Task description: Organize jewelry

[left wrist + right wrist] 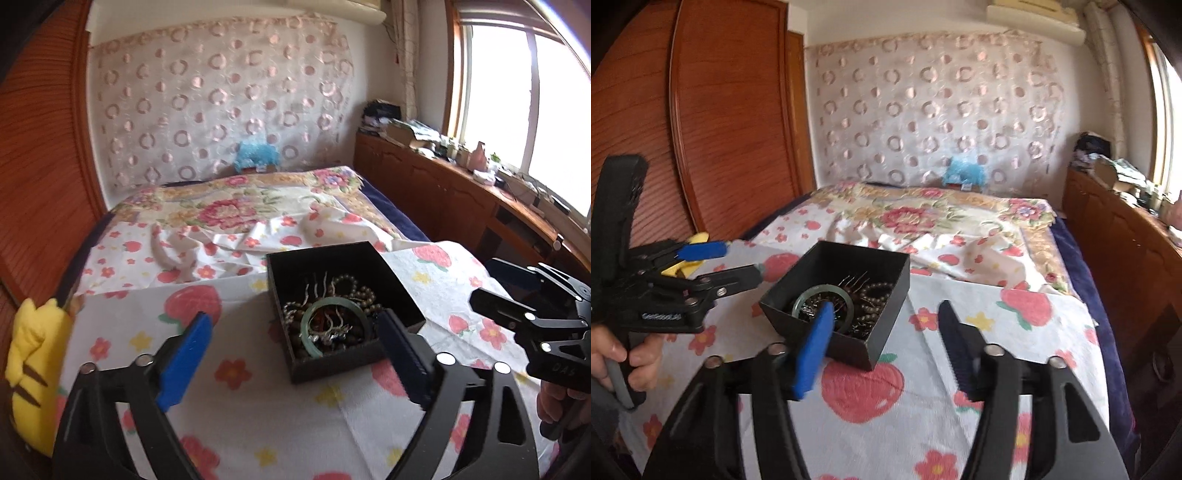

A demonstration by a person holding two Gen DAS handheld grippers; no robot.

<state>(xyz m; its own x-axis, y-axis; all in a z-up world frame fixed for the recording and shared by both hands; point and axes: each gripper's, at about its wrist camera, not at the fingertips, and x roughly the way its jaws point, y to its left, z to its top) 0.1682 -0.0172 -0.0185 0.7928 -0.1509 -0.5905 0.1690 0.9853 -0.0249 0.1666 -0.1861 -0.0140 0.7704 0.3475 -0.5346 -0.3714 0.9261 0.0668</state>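
An open black box (pixel 402 295) stands on a strawberry-print cloth. It holds a green jade bangle (pixel 308 338), brown bead strings (pixel 364 295), a silver comb and other tangled jewelry. My left gripper (pixel 295 325) is open and empty, just in front of the box, with its right finger by the box's near right corner. My right gripper (pixel 886 314) is open and empty; its left finger hides part of the bangle (pixel 846 301) in the box (pixel 886 321). Each gripper shows in the other's view: the right one (pixel 484 280) and the left one (pixel 744 262).
The cloth (pixel 258 406) covers a raised surface at the foot of a bed (pixel 229 210) with a floral quilt. A yellow plush toy (pixel 33 365) sits at the left edge. A wooden wardrobe (pixel 720 122) is left, a cluttered wooden cabinet (pixel 443 177) under the window right.
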